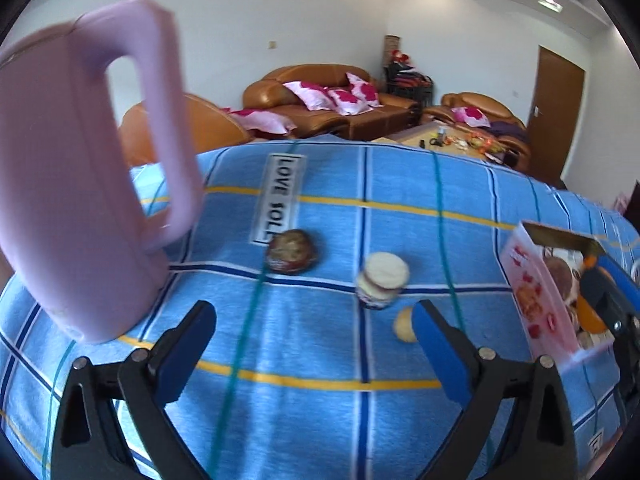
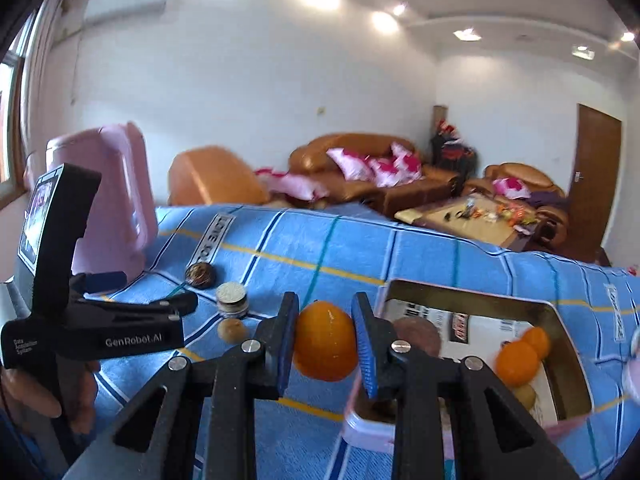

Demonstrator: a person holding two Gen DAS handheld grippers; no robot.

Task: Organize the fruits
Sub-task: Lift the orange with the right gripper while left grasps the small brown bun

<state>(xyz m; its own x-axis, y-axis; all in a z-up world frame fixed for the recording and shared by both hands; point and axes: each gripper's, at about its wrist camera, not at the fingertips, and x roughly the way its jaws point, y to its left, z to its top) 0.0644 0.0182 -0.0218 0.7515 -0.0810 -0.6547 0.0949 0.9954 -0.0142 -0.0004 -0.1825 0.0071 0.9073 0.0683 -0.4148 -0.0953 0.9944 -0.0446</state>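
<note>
My right gripper (image 2: 326,342) is shut on an orange fruit (image 2: 325,346) and holds it above the cloth just left of the open pink box (image 2: 472,300). The box holds two small oranges (image 2: 518,360), a brownish fruit (image 2: 418,334) and a yellowish one (image 2: 525,396). My left gripper (image 1: 314,322) is open and empty above the blue checked cloth. Ahead of it lie a dark brown fruit (image 1: 291,256), a small jar with a pale lid (image 1: 382,280) and a small yellowish fruit (image 1: 404,325). The box (image 1: 536,292) and my right gripper (image 1: 608,300) show at the right edge.
A tall pink jug (image 1: 80,184) stands close on the left of the table; it also shows in the right wrist view (image 2: 108,200). The blue cloth (image 1: 320,360) covers the table. Brown sofas (image 1: 320,96) and a cluttered low table (image 1: 452,138) stand beyond.
</note>
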